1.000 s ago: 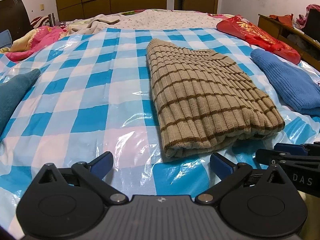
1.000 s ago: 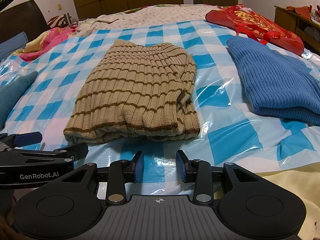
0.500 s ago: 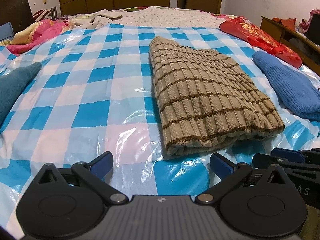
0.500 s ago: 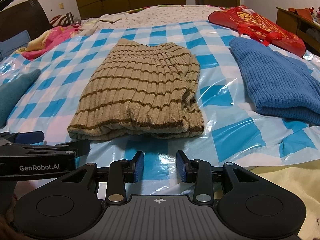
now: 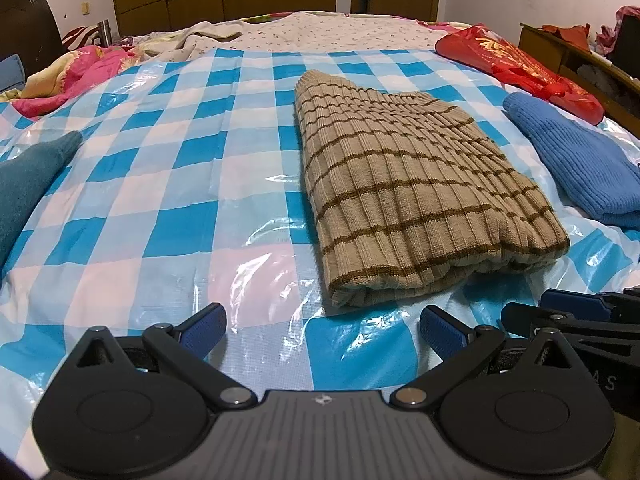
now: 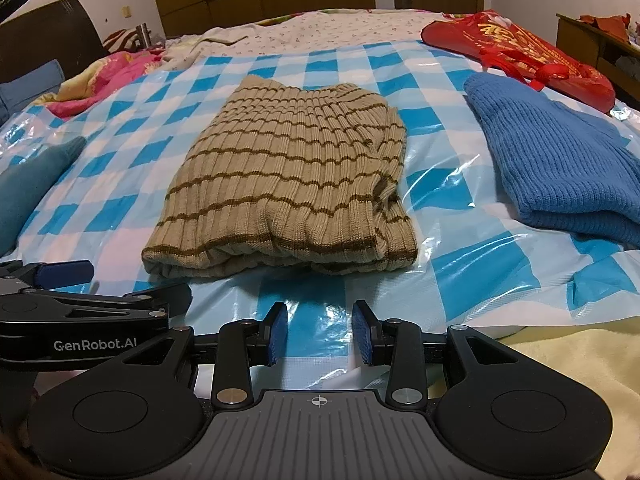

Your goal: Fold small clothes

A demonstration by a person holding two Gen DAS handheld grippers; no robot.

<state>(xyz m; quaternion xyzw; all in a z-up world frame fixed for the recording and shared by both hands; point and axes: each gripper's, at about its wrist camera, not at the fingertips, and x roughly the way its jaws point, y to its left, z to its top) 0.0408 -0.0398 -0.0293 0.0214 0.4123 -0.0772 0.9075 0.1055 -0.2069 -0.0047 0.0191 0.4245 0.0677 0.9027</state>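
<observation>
The folded tan ribbed knit with brown stripes (image 6: 288,184) lies mid-frame above my right gripper (image 6: 320,334), long axis running up the picture. My left gripper (image 5: 322,326) sees it upper right. Both spread, empty; right looks nearer.

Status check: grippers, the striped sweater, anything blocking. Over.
Left gripper open, empty. Right gripper open, empty. Tan striped sweater lies folded on the checked sheet, untouched. Blue sweater lies apart, nothing in the way.

Beige ribbed sweater (image 6: 288,184) with brown stripes, folded into a thick rectangle, flat on checkered sheet (image 6: 120,208)
</observation>
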